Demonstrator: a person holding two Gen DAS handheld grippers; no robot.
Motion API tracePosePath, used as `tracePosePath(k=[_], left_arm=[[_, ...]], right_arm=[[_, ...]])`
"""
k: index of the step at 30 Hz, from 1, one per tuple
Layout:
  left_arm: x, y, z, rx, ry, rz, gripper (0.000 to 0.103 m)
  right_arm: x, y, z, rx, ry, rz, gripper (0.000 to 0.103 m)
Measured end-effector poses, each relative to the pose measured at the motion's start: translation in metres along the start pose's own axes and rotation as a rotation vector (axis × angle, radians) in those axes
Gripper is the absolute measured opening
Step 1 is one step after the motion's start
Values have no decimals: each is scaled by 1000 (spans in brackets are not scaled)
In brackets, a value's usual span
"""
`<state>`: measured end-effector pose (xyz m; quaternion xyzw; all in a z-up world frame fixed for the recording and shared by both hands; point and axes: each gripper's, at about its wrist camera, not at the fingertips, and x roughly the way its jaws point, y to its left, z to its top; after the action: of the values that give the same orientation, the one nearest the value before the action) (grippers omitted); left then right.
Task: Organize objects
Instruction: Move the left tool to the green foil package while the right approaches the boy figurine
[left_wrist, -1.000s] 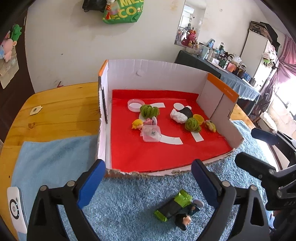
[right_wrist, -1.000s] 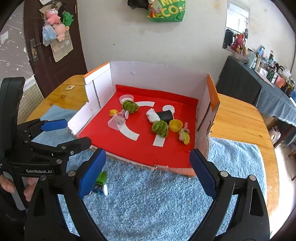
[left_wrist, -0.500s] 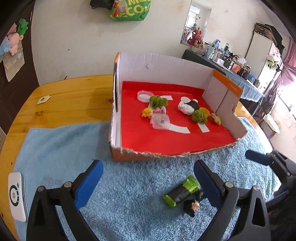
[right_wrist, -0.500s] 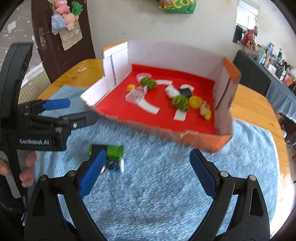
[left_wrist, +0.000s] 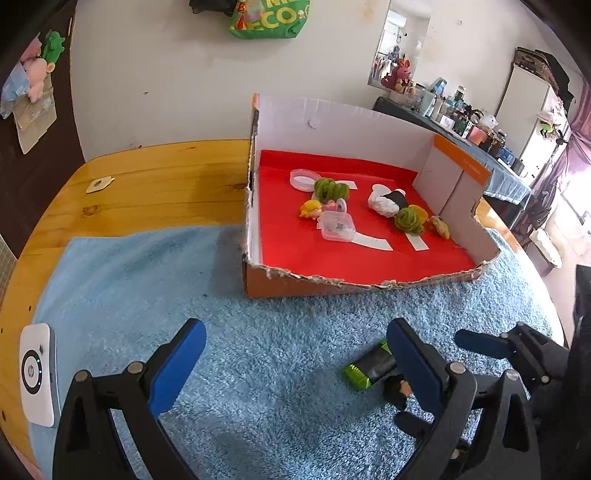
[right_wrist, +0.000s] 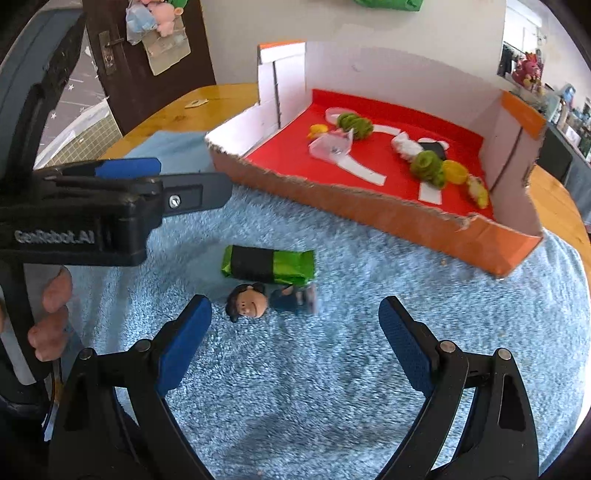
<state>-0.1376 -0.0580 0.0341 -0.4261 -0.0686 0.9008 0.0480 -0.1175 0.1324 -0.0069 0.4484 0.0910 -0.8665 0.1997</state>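
Observation:
A green-and-black packet (right_wrist: 269, 264) and a small dark-haired figurine (right_wrist: 258, 303) lie on the blue carpet (right_wrist: 332, 369) in front of the cardboard box (right_wrist: 406, 218). My right gripper (right_wrist: 294, 347) is open and empty, just in front of the figurine. My left gripper (left_wrist: 295, 363) is open and empty; the packet (left_wrist: 369, 367) and figurine (left_wrist: 397, 389) sit by its right finger. The box (left_wrist: 255, 221) has a red floor holding green knitted balls (left_wrist: 330, 189), a clear tub (left_wrist: 337, 226) and other small toys.
A white device (left_wrist: 37, 373) lies at the left edge of the carpet. The wooden table (left_wrist: 147, 188) extends behind and to the left. The left gripper's body (right_wrist: 92, 214) crosses the left of the right wrist view.
Both grippers pulled back from the box and lowered toward the carpet. The right gripper swung left, bringing the packet and figurine close between its fingers. Both stayed open.

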Motion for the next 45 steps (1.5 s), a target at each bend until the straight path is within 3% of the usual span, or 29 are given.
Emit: tracePosePath(k=[11,19,32,35,40,45], left_arm=[[6,1,-6,8,21,-23,100],[11,-15,-16,103,22,-69,99],[14,-51,-28,361,13,-90,72],[15,-60,-31,420,7,-95,70],[23,-68,-33,471,24,-90,58],[30,-66,-38,486,49,-106,46]], right_arm=[[6,-25,-2,36,10,-71,93],[-2,-65,2,94,-1,-122,93],[6,-60,19,-24,-28,-46,91],[7,-60,22,-25,-25,-19,87],[14,-57,21,-38,0,4,65],[16,-53,16,-62,17,12,63]])
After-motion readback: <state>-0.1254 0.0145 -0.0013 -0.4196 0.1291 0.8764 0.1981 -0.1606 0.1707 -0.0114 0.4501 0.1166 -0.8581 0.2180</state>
